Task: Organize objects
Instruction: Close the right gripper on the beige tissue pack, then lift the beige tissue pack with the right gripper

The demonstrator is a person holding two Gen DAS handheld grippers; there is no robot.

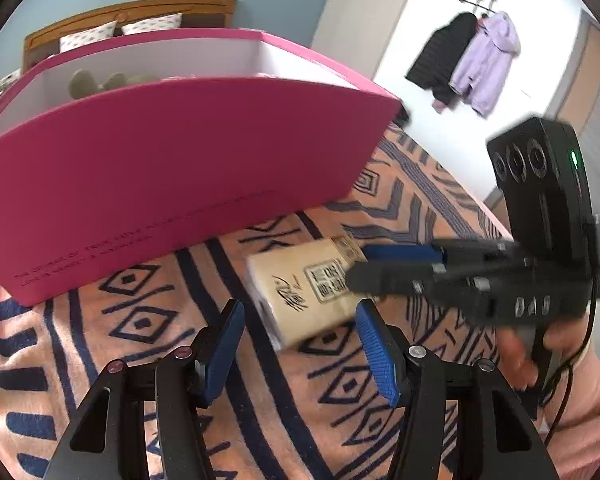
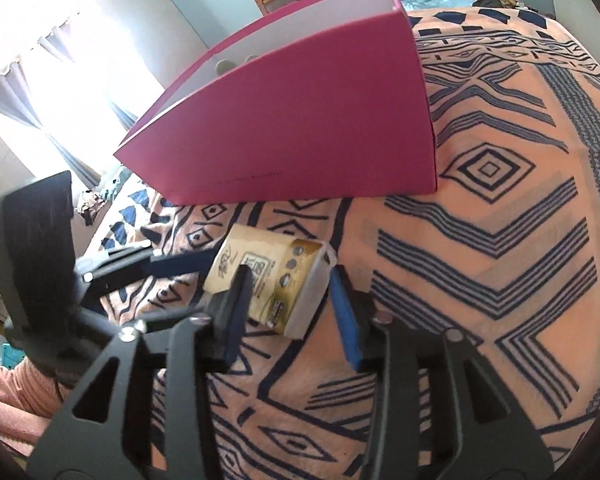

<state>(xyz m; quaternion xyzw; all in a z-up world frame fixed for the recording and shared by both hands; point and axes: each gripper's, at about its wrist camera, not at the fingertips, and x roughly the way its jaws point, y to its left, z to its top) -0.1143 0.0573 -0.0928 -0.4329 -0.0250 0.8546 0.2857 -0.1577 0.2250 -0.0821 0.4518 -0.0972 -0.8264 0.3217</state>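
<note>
A tan tissue pack (image 1: 304, 288) with dark print lies on the patterned bedspread, in front of a pink open box (image 1: 172, 152). My left gripper (image 1: 300, 340) is open, its blue pads on either side of the pack's near end. My right gripper (image 1: 360, 264) comes in from the right, open around the pack's far end. In the right wrist view the pack (image 2: 268, 276) sits between my right gripper's (image 2: 292, 312) open fingers, and the left gripper (image 2: 172, 266) reaches it from the left. The pink box (image 2: 300, 128) stands just behind.
The orange bedspread with dark blue patterns (image 2: 500, 240) stretches to the right. Greyish soft items (image 1: 96, 82) lie inside the box. A wooden headboard with pillows (image 1: 128, 20) is behind it. Coats (image 1: 468, 60) hang on the wall at right. A curtained window (image 2: 60, 80) is at left.
</note>
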